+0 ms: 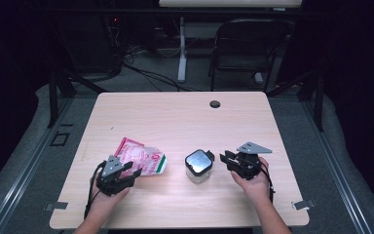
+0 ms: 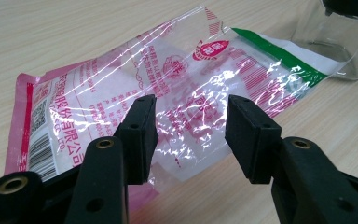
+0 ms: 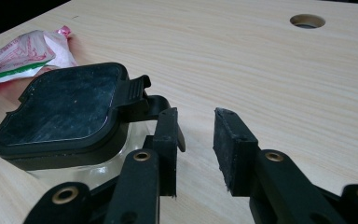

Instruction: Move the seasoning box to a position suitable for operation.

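Note:
A crumpled clear plastic bag (image 1: 141,158) with pink, red and green print lies flat on the wooden table (image 1: 175,117), left of centre. My left gripper (image 1: 130,171) hovers at the bag's near edge. In the left gripper view the left gripper (image 2: 191,105) is open, with the bag (image 2: 168,84) lying beneath and beyond the jaws. A small clear jar with a black square lid (image 1: 198,162) stands at the centre. My right gripper (image 1: 227,159) sits just right of it. In the right gripper view the right gripper (image 3: 196,114) is open and empty, one jaw right beside the lid's clasp (image 3: 142,95).
A round cable hole (image 1: 215,104) pierces the table near its far edge. A dark folding chair (image 1: 246,46) and a white desk leg (image 1: 181,48) stand beyond the table. The jar (image 2: 335,46) stands just past the bag's green end.

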